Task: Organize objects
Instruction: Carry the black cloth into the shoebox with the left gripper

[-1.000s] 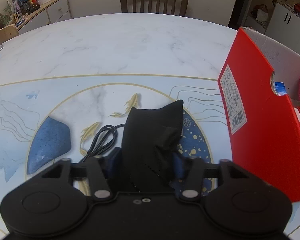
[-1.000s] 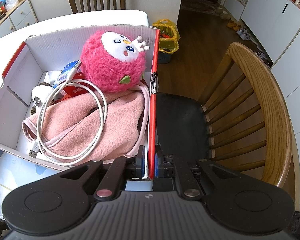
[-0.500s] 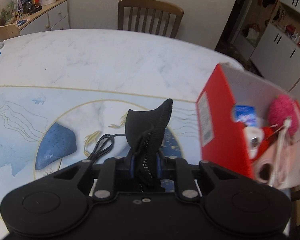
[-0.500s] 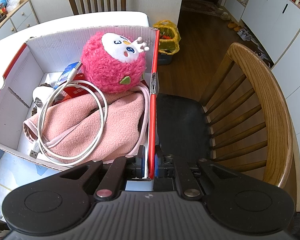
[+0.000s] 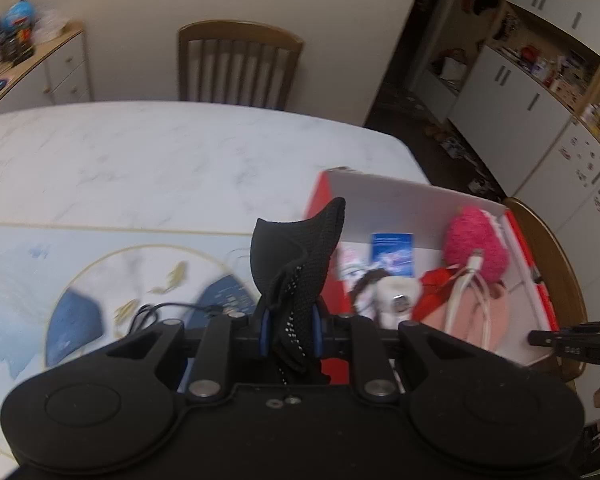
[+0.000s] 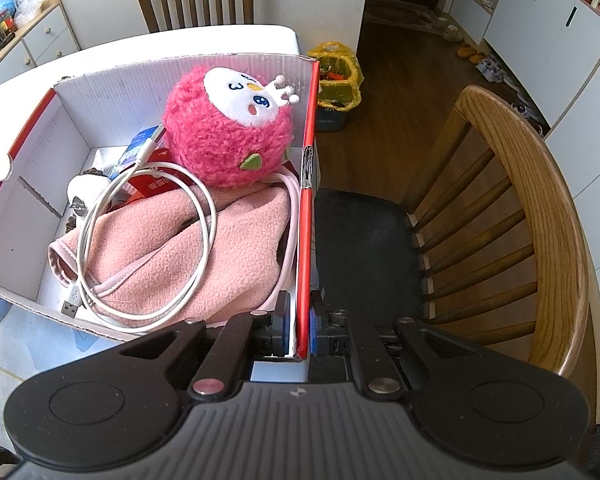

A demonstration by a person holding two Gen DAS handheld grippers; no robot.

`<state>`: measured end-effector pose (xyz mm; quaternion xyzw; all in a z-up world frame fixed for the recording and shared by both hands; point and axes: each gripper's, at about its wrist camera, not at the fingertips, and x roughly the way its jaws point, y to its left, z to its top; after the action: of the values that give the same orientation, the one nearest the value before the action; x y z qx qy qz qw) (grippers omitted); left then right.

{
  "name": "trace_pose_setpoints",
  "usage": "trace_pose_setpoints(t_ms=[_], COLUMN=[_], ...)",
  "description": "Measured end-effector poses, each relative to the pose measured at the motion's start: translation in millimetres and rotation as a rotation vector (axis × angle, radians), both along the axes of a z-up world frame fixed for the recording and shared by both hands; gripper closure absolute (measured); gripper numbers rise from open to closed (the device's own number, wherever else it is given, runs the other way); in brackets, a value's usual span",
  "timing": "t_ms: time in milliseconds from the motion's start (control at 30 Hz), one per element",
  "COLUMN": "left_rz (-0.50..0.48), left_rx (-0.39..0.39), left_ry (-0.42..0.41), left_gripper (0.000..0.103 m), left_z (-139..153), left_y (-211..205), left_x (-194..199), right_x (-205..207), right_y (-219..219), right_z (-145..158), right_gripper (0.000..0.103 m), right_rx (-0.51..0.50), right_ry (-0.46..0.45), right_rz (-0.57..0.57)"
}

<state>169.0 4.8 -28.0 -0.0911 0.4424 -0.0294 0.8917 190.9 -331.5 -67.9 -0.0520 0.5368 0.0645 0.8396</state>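
**Ana:** Box (image 6: 306, 216) first: red outside, white corrugated inside, standing at the table's (image 5: 148, 160) right edge, next to the wooden chair with the black seat (image 6: 364, 240). Where is the right claw (image 6: 299, 326)?

**Ben:** Clamped on the box's red side wall, near the corner closest to the camera. One blue pad sits inside the wall, the other outside, pressed nearly together on the cardboard.

**Ana:** And the left claw (image 5: 290, 330)?

**Ben:** Its jaws closed in within the last second and now pinch a black mesh fabric piece (image 5: 296, 264), which stands up crumpled between the blue pads. The gap is narrow, filled by the cloth. In that view the fabric overlaps the box's left wall; the picture is blurred, so I cannot tell whether it is over the box or still short of it.

**Ana:** What lies in the box?

**Ben:** A fuzzy pink plush toy (image 6: 230, 132) with a white face against the far right corner, a pink fleece cloth (image 6: 188, 248) across the near half, and a coiled white USB cable (image 6: 148, 240) on top of the fleece. Toward the left wall there is a small blue carton (image 6: 138, 148), a red packet (image 6: 162, 184) partly under the cable, and a white round object (image 6: 82, 194) I cannot identify.

**Ana:** Anything on the table outside the box?

**Ben:** A black cable (image 5: 156, 312), loosely coiled on the blue and gold printed pattern, just ahead of the left claw. Another wooden chair (image 5: 238, 64) stands at the table's far edge.
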Motion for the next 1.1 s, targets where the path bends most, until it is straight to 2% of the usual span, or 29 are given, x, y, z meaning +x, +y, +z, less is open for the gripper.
trace_pose_setpoints(t_ms=[267,433,800,1100], left_rz=[-0.112,-0.153,-0.206,-0.228], left_rx=[0.032,0.058,0.133,0.178], left_ry=[-0.013,-0.006,0.053,0.111], left_gripper=[0.085,0.085,0.085,0.085], left_z=[8,4,-23,-49], left_y=[-51,-77,-118,-135], left_x=[22,43,87,110], right_x=[-1,-2,-2,-2], right_y=[-3,-5,-9,-10], right_z=[0,0,1,0], right_gripper=[0.094,0.094,0.094,0.093], right_rx=[0.013,0.023,0.044,0.052], right_ry=[-0.006,-0.009,-0.012,-0.012], right_rz=[0.005,0.004,0.001,-0.002])
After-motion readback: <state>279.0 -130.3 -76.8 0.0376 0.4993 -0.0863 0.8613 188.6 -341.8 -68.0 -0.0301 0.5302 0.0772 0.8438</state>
